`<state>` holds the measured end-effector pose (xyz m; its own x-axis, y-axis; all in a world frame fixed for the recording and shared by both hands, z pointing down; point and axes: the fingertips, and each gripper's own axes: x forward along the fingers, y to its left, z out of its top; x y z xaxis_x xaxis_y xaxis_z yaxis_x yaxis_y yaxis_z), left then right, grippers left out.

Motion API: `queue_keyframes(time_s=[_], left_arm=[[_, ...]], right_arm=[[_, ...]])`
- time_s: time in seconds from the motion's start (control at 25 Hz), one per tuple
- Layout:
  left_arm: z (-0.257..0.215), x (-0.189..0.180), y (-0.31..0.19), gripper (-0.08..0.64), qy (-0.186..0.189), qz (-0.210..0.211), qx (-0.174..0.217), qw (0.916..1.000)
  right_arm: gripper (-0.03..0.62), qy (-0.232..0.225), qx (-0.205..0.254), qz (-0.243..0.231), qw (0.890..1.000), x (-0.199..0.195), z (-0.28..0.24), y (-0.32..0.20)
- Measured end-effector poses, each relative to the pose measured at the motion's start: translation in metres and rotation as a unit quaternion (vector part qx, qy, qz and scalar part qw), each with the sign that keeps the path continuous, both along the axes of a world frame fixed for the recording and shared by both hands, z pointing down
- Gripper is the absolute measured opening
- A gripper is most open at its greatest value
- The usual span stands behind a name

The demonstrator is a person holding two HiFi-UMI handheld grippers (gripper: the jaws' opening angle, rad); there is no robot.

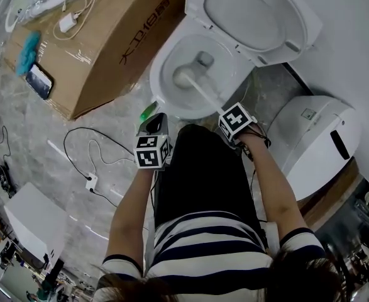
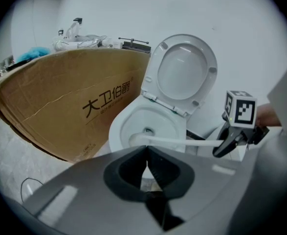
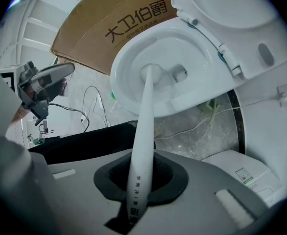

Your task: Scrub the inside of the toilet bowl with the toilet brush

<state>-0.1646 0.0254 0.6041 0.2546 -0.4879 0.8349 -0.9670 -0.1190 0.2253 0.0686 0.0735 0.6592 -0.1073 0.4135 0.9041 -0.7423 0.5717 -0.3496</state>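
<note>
The white toilet bowl (image 1: 165,83) stands open with its lid (image 1: 253,11) raised. The white toilet brush (image 1: 200,92) reaches down into the bowl, its head (image 1: 184,76) near the drain. My right gripper (image 1: 227,115) is shut on the brush handle (image 3: 142,146) just in front of the bowl; in the right gripper view the brush head (image 3: 152,73) rests inside the bowl (image 3: 128,48). My left gripper (image 1: 154,123) hovers to the left of the bowl's front rim, shut with nothing in it. In the left gripper view its jaws (image 2: 147,153) meet, with the brush (image 2: 172,141) beyond.
A big cardboard box (image 1: 109,43) lies left of the toilet, with a phone (image 1: 39,80) and a blue cloth (image 1: 28,50) on it. Cables (image 1: 90,153) and a white charger (image 1: 91,182) lie on the floor. Another white toilet unit (image 1: 322,137) stands at the right.
</note>
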Motion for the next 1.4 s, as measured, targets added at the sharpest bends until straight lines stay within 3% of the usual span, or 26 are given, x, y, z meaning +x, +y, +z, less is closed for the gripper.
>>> queue_keyframes(time_s=[0.92, 1.16, 1.4], left_arm=[[-0.003, 0.016, -0.023, 0.000, 0.006, -0.012, 0.028, 0.9995], [-0.002, 0.023, -0.026, 0.000, 0.009, -0.007, 0.028, 0.9995], [0.000, 0.028, -0.030, 0.000, 0.009, 0.004, 0.028, 0.9996]], right_arm=[[0.034, 0.001, 0.097, 0.005, 0.995, 0.003, -0.002, -0.052], [0.034, 0.017, 0.114, -0.027, 0.993, 0.012, 0.004, -0.068], [0.034, 0.036, 0.124, -0.022, 0.991, 0.028, 0.006, -0.086]])
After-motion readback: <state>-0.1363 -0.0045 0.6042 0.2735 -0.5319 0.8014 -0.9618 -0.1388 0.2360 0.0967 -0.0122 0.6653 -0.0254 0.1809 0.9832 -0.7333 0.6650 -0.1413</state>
